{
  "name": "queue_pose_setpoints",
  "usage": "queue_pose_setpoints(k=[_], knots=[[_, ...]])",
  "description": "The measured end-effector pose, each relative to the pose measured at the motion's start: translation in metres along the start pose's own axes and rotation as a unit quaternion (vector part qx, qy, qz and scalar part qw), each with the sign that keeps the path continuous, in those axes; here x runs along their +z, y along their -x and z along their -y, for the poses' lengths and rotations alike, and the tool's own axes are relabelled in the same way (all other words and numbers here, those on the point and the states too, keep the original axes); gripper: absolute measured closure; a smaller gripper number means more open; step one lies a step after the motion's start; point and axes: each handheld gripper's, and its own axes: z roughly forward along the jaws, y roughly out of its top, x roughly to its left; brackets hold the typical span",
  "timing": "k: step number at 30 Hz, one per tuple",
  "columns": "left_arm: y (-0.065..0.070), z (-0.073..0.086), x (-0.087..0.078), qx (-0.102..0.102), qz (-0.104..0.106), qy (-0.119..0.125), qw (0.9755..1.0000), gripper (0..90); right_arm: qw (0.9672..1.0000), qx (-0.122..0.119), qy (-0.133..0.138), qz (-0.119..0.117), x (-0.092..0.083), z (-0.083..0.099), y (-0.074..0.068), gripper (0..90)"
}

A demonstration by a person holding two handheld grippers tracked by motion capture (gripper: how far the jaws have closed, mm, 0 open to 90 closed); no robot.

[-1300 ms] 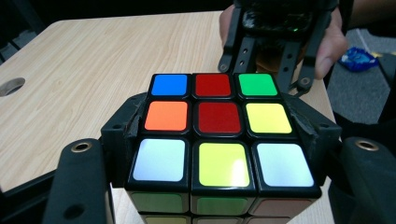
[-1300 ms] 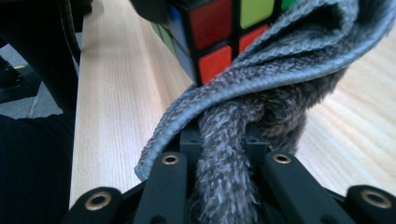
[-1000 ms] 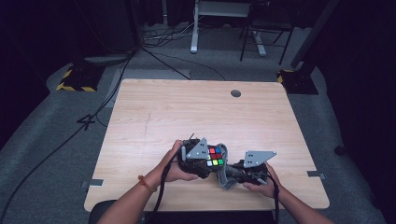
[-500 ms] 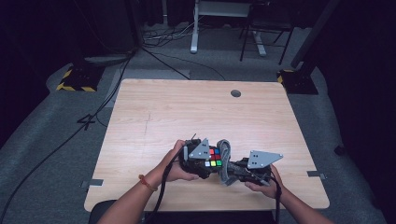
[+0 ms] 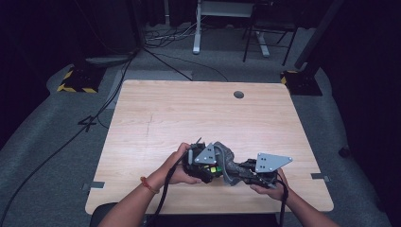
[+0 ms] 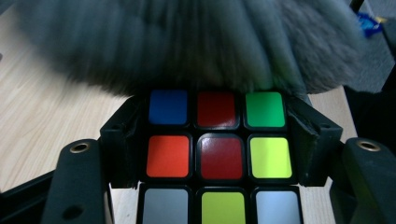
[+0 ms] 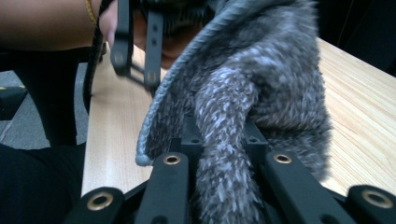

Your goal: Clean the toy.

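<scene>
A colour-sticker puzzle cube (image 6: 219, 154) sits between the black jaws of my left gripper (image 6: 217, 140), which is shut on its sides; the jaws have just been closing a little tighter on it. A fuzzy grey cloth (image 6: 187, 42) lies across the cube's far edge. My right gripper (image 7: 219, 140) is shut on a bunch of that cloth (image 7: 261, 93). In the high view both grippers meet near the table's front edge: the left gripper (image 5: 208, 168) with a sliver of cube (image 5: 213, 169) showing, the cloth (image 5: 228, 160) draped over it, and the right gripper (image 5: 239, 171) just to the right.
The wooden table (image 5: 189, 113) stretches bare beyond the hands, with a round cable hole (image 5: 239, 94) near its far edge. Cables (image 5: 161, 56) and stand legs (image 5: 196, 47) are on the dark floor behind. The front table edge lies close under both hands.
The cube's coloured top face showed plainly in the high view before; now the cloth and the left gripper's grey plate cover most of it. Both hands stay in place.
</scene>
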Motion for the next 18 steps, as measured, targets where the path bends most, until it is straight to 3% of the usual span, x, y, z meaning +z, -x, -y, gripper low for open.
queue_pose_setpoints(k=[2, 5, 6, 7, 9, 10, 13, 17, 18], knots=[[0.002, 0.0, 0.004, 0.009, -0.005, -0.013, 0.9999, 32.8, 0.9999, -0.006, -0.01, -0.003, 0.002, 0.001, -0.001, 77.8], [0.0, 0.001, 0.005, 0.004, -0.003, -0.016, 0.9999, 32.9, 0.9998, -0.007, -0.018, -0.002, 0.005, 0.001, -0.001, 77.8], [0.0, 0.002, 0.003, 0.004, -0.011, -0.013, 0.9998, 32.9, 0.9998, -0.006, -0.02, 0.002, 0.005, 0.001, 0.0, 77.8], [-0.001, 0.002, 0.001, 0.003, -0.019, -0.005, 0.9998, 33.0, 0.9997, -0.004, -0.022, 0.008, 0.005, 0.001, 0.002, 77.8], [-0.004, 0.002, -0.005, -0.006, -0.009, 0.012, 0.9999, 33.0, 0.9995, 0.003, -0.026, 0.019, 0.003, 0.004, 0.006, 77.8], [-0.004, 0.002, -0.009, -0.01, -0.015, 0.025, 0.9995, 33.1, 0.9992, 0.012, -0.03, 0.023, 0.002, 0.007, 0.008, 77.8], [-0.006, 0.001, -0.016, -0.014, -0.014, 0.044, 0.9988, 33.1, 0.9972, 0.037, -0.058, 0.031, 0.002, 0.02, 0.017, 77.8], [-0.004, -0.002, -0.023, -0.017, -0.017, 0.067, 0.9975, 33.0, 0.9924, 0.057, -0.106, 0.025, 0.015, 0.035, 0.023, 77.8], [-0.004, -0.003, -0.024, -0.017, -0.013, 0.069, 0.9974, 33.0, 0.9921, 0.063, -0.107, 0.016, 0.018, 0.038, 0.023, 77.8]])
